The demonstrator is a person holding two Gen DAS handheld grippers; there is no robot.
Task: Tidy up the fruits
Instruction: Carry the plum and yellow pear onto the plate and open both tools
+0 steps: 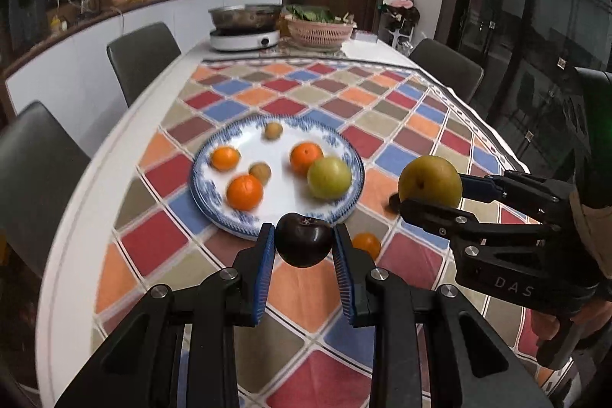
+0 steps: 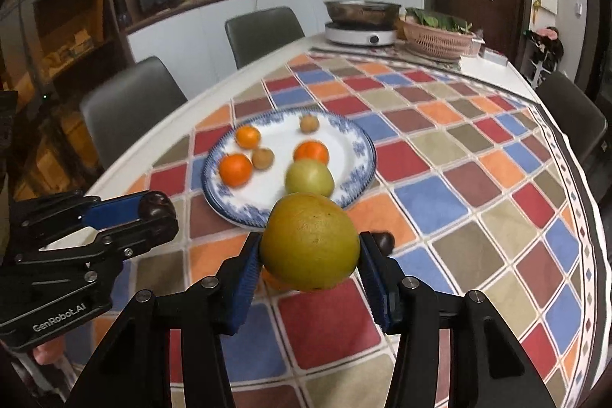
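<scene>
My left gripper (image 1: 303,243) is shut on a dark plum (image 1: 303,239) and holds it just in front of the near rim of the blue-and-white plate (image 1: 214,205). My right gripper (image 2: 310,257) is shut on a yellow-green pear (image 2: 310,241) above the cloth, right of the plate (image 2: 359,174). The plate holds three oranges (image 1: 244,192), two small brown fruits (image 1: 260,173) and a green apple (image 1: 329,177). A loose orange (image 1: 367,244) and a dark plum (image 2: 383,241) lie on the cloth near the plate. The pear also shows in the left wrist view (image 1: 430,183), the held plum in the right wrist view (image 2: 155,206).
A checkered cloth (image 1: 382,109) covers the white table. At the far end stand an induction cooker with a metal bowl (image 1: 244,25) and a pink basket of greens (image 1: 319,29). Grey chairs (image 1: 141,58) line both sides.
</scene>
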